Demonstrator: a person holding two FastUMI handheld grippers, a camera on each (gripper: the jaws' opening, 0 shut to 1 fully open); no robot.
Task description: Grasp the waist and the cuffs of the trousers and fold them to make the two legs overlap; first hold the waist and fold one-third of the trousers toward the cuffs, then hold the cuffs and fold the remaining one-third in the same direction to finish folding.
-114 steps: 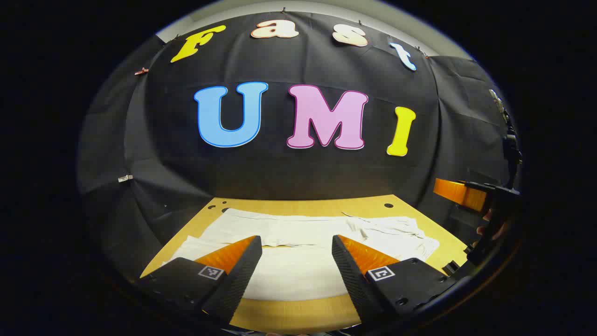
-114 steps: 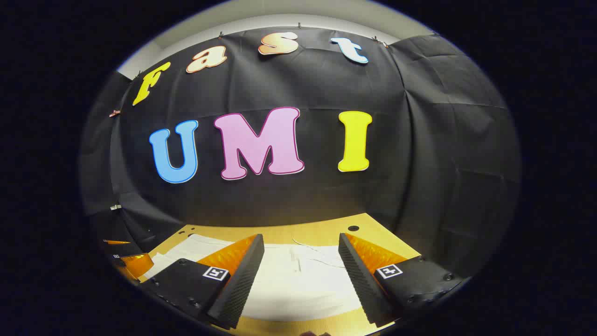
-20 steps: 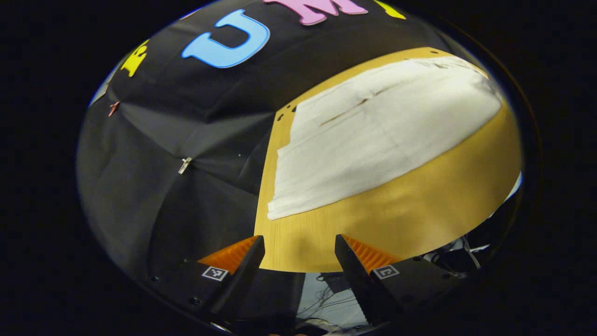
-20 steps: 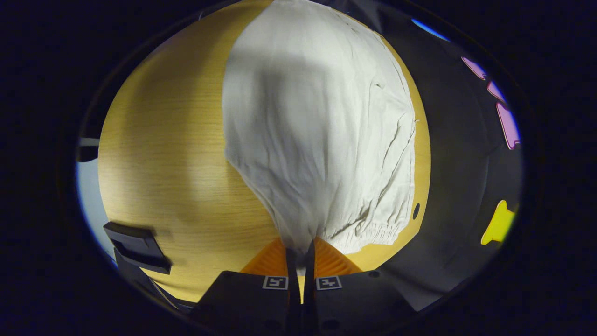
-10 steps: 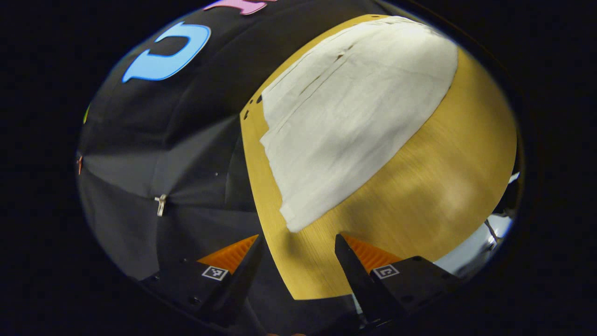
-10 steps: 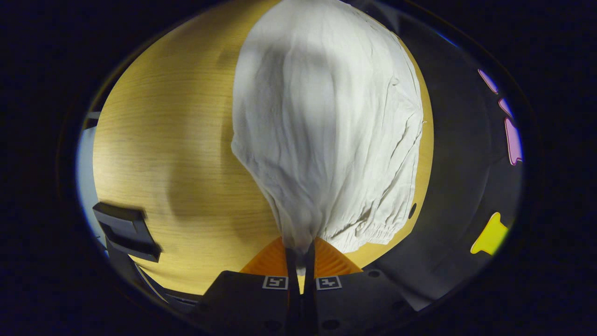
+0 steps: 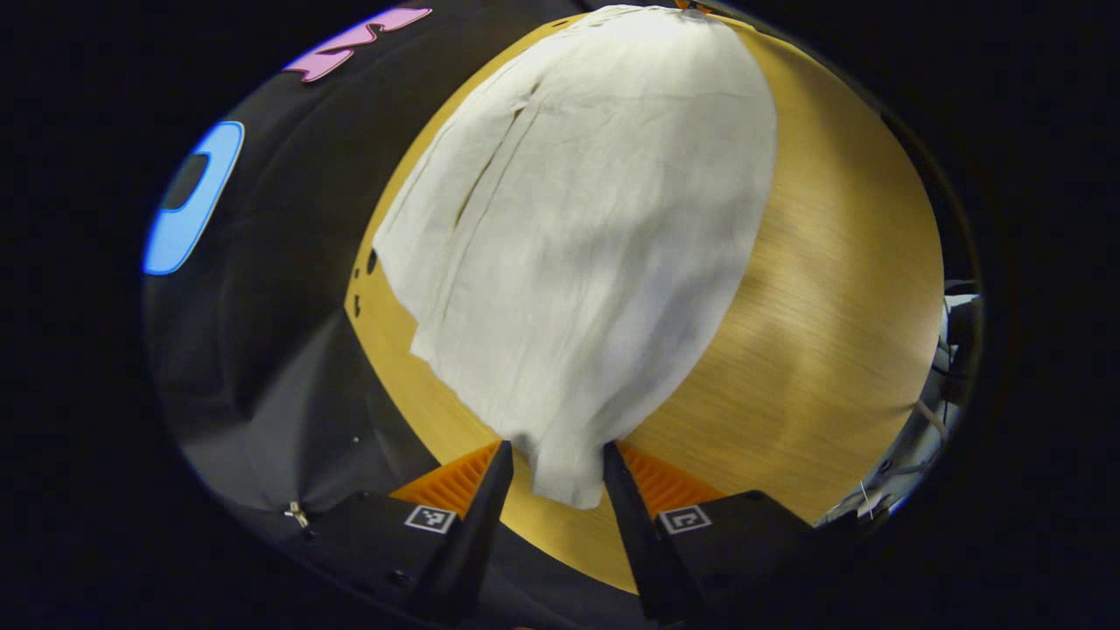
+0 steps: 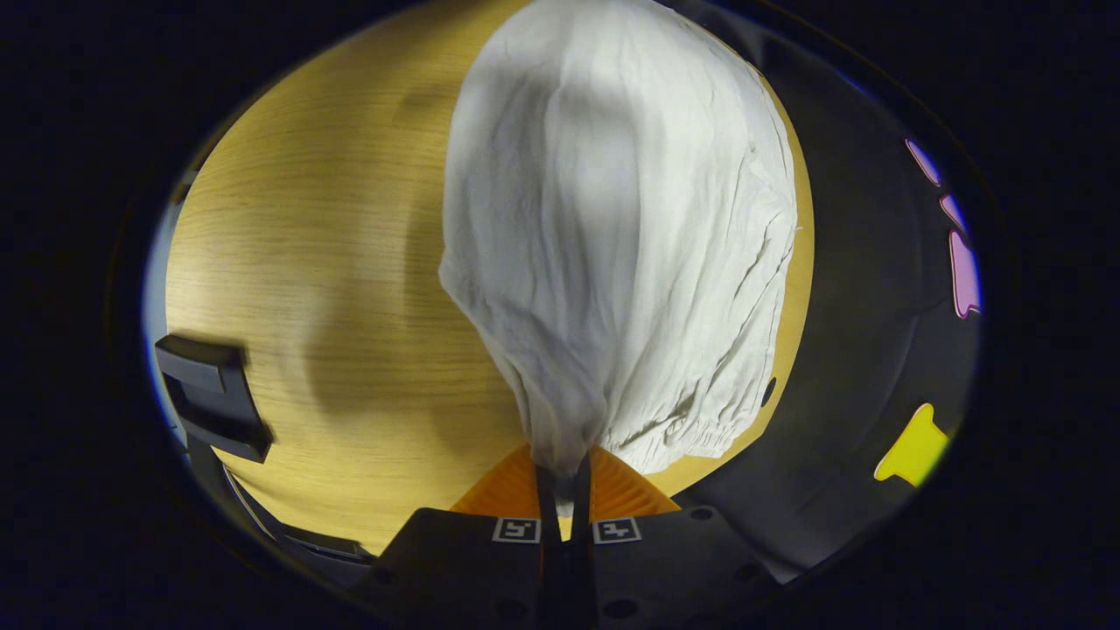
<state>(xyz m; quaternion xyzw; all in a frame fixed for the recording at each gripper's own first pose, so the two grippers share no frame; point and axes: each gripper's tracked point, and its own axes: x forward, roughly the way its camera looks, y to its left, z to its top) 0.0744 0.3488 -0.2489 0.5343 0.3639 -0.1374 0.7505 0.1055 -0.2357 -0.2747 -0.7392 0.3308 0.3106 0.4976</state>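
So the white trousers [image 7: 569, 236] are lying flat on the wooden table [image 7: 831, 289], and their long axis runs straight away from each gripper, so each one sits at an end of the garment.

The right gripper [image 8: 563, 477] is clamped tight on a gathered bit of the waist [image 8: 682, 429]. Both fingers are pinched together with a wad of fabric bunched up between them, and the elastic waistband fans out just to one side of that pinch. The cloth rises off the table there, so that end looks lifted a little.

The left gripper [image 7: 549, 477] is at the other end, by the cuff [image 7: 564, 477]. Its fingers are partly open with the cuff corner sitting right in the gap between them, but they aren't pressing on it yet as far as I can tell. The corner lies on the table, close to the near edge.

My guess is the next bit is just closing the left on that cuff, then both ends get carried sideways across the long axis so one leg lands on the other. The left needs to bite far enough in or the corner could slip out.
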